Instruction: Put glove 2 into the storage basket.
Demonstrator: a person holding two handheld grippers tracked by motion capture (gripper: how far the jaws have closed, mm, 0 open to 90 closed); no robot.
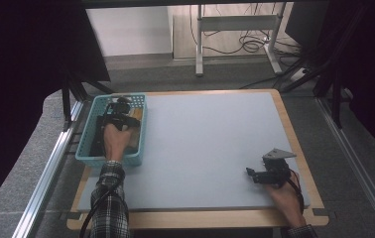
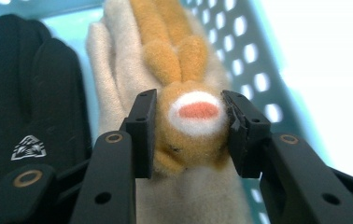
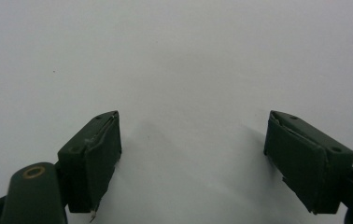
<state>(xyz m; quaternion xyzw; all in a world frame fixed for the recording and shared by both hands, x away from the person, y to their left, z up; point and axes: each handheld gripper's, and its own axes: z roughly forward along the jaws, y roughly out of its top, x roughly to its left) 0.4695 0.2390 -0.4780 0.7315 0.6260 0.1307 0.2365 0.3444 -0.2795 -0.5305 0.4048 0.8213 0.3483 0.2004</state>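
- High view is dim, its edges nearly black; the table (image 1: 210,144) is evenly lit.
- Left gripper view: glare whitens the right side; the basket (image 2: 240,42) is blurred.
- Right gripper view: soft shadows under the jaws.

plush toy (image 2: 194,116): showing fuzzy orange-and-white pile | beige glove (image 2: 118,93): looking soft, fleecy | black glove (image 2: 30,107): appearing smooth knit, matt | basket (image 2: 240,46): showing glossy perforated turquoise plastic | left gripper (image 2: 191,133): looking matt black plastic | table (image 1: 215,144): appearing matt grey, wood-edged
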